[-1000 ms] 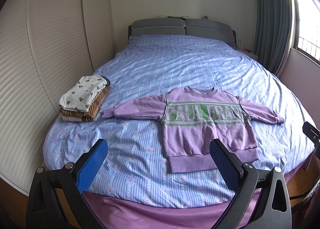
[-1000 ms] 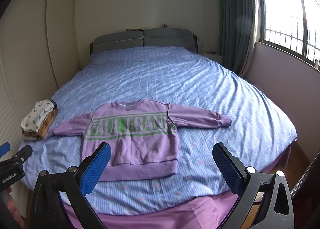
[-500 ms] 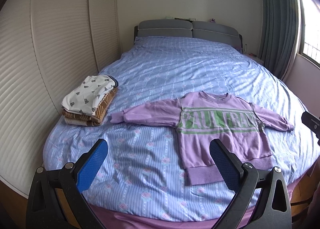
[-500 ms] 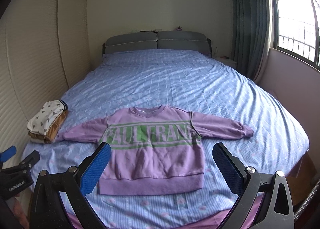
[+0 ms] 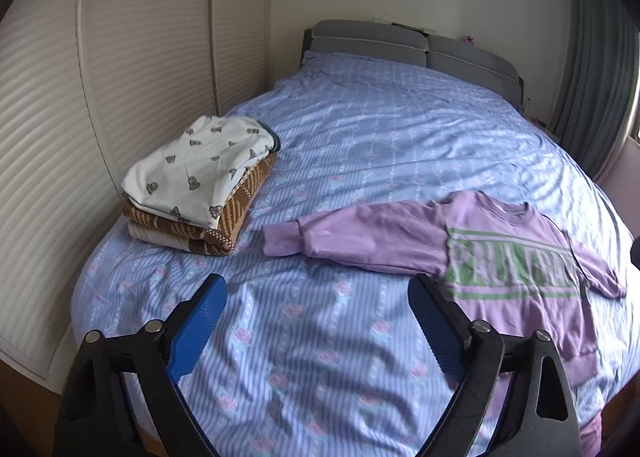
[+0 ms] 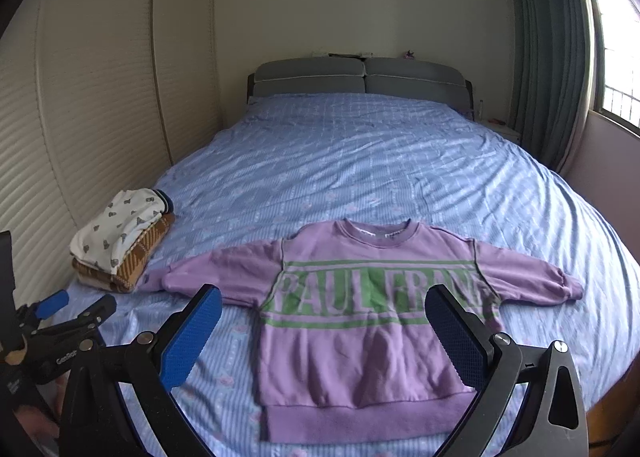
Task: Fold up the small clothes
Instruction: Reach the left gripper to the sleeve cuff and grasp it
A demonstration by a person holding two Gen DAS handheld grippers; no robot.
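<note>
A lilac sweatshirt (image 6: 360, 353) with green lettering lies flat, front up, on the blue bed (image 6: 360, 161), both sleeves spread out. My right gripper (image 6: 323, 295) hovers open over its chest, apart from the cloth. My left gripper (image 5: 316, 289) hangs above bare sheet, just short of the sweatshirt's (image 5: 500, 257) left sleeve cuff (image 5: 280, 243). Its jaws are closing with nothing between them. The left gripper (image 6: 76, 305) also shows at the left edge of the right wrist view.
A stack of folded clothes (image 5: 200, 185), white print on brown stripes, sits near the bed's left edge. Louvred wardrobe doors (image 5: 120, 77) run along the left. A grey headboard (image 6: 360, 77) stands at the back, and a green curtain (image 6: 552, 57) and window on the right.
Both grippers have come forward and lower toward the bed, the left one swinging toward the left sleeve and the stack. The left jaws stand slightly narrower. The sweatshirt has not moved.
</note>
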